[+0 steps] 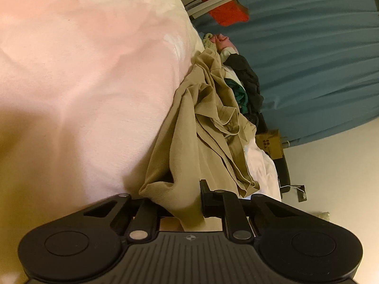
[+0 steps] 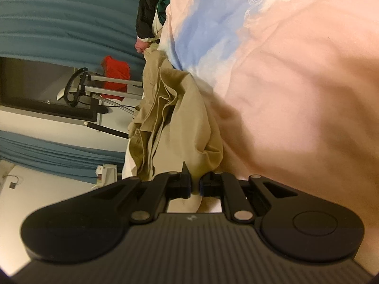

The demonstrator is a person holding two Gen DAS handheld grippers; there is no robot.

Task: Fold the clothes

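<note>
A tan garment [image 1: 208, 127] lies crumpled on the white bedding [image 1: 83, 71], with both views rolled sideways. My left gripper [image 1: 176, 201] has its jaws set apart, with a fold of the tan cloth running between them; one finger [image 1: 204, 196] shows beside the cloth, the other is hidden. In the right wrist view the same tan garment [image 2: 170, 118] hangs in folds against the bedding [image 2: 296, 82]. My right gripper [image 2: 195, 187] is shut on a pinched edge of it.
A pile of other clothes, black [image 1: 248, 80], green and pink, lies past the tan garment. Teal curtains [image 1: 308, 59] hang behind. A folding rack with a red item [image 2: 116, 73] stands by the wall. A cardboard box [image 1: 272, 144] is near the bed.
</note>
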